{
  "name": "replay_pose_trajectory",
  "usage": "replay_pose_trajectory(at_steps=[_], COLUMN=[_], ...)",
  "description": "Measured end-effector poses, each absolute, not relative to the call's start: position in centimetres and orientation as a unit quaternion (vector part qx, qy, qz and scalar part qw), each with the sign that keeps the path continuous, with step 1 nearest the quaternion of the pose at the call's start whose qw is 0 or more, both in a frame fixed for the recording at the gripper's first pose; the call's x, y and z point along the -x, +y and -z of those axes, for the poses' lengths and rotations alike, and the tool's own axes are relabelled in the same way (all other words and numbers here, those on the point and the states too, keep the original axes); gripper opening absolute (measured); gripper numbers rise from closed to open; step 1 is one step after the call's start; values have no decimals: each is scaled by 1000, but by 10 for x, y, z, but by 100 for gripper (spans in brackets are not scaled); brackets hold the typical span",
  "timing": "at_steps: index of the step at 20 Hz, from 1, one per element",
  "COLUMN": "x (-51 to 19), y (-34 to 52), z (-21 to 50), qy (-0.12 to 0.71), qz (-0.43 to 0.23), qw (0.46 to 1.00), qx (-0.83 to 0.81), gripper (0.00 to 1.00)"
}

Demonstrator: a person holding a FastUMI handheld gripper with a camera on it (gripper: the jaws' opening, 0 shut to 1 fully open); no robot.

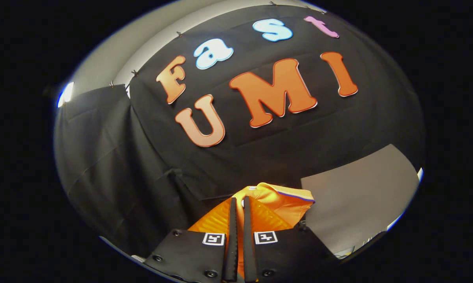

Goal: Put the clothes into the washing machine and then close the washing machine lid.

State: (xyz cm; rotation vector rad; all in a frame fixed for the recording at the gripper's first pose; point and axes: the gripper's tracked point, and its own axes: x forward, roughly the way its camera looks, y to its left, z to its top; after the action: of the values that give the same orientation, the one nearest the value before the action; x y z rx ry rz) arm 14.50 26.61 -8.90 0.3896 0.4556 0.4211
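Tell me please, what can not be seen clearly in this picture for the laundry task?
- Orange garment, gripper view: its lower part lies behind the gripper, whose fingers are close together on the cloth, so its full shape is unclear.
- Grey surface beyond the garment: cut off by the view's edge; what it belongs to cannot be told.
- Small things near that edge: too small to identify.

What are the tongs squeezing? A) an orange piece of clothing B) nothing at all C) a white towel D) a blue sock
A: the tongs are nearly closed, with both fingers pinching an orange garment that bunches up between and just beyond them, in front of the black cloth wall.
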Motion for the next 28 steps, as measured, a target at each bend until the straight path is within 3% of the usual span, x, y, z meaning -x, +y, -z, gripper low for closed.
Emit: replay_pose_trajectory(at_steps=[10,18,28], x=[-188,-227,-200], y=[388,408,409], z=[247,382,497], qy=[354,429,495], qz=[-244,-208,-176], qw=[890,871,847], qx=[-155,-122,-75], gripper=[14,14,14])
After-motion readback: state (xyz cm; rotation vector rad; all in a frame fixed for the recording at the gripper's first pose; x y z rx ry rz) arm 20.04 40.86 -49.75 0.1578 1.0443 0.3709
